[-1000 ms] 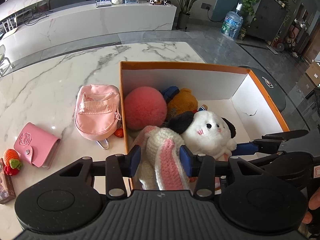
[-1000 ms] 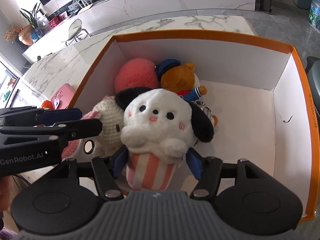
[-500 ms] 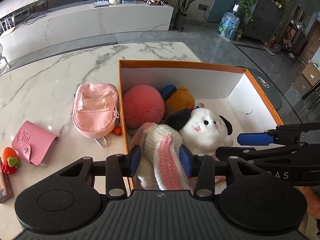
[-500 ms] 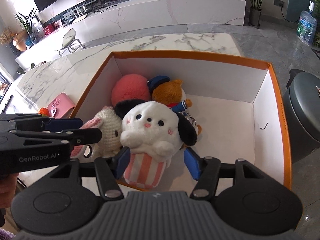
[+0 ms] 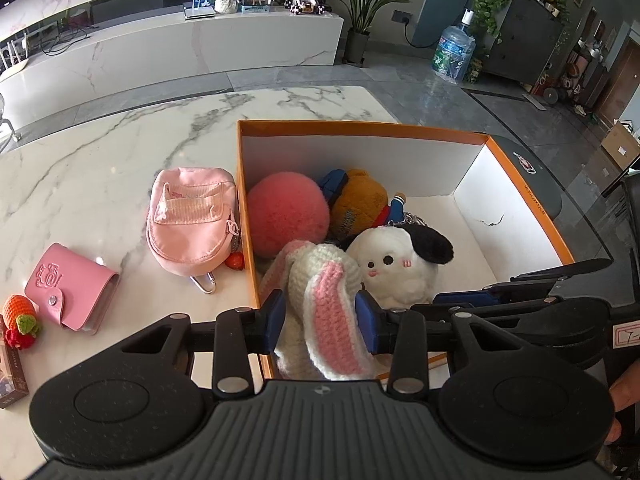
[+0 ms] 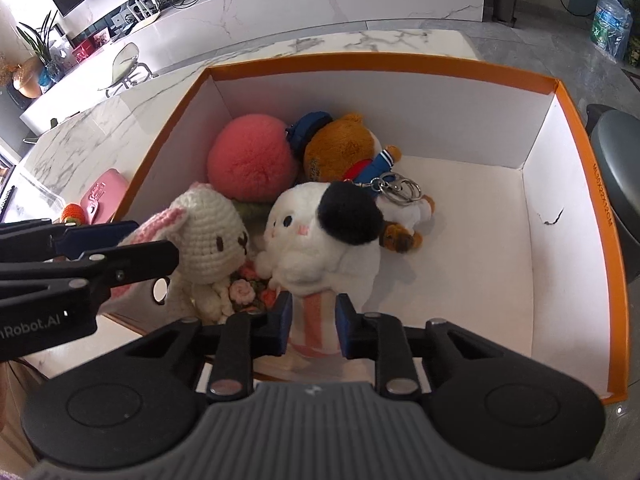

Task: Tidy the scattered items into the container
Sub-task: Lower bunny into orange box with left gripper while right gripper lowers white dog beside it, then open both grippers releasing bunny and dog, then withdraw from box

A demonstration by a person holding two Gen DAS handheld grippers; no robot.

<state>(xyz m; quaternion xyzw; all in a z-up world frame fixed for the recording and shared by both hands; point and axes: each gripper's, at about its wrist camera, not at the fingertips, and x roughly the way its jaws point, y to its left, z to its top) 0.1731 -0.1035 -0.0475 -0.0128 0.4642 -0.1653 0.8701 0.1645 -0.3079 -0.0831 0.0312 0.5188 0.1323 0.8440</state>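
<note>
Only the left wrist view shows the bench clutter: one carrot toy, one wallet, one backpack. The box holds five toys. The left gripper fingers clamp the knitted rabbit; the right gripper fingers, just closing, pinch the white dog at the near edge.

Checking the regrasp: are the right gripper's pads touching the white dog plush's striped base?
Touching. In the right wrist view the right gripper, whose jaws have just been closing, has both pads pinching the white dog plush at its narrowed striped base.
</note>
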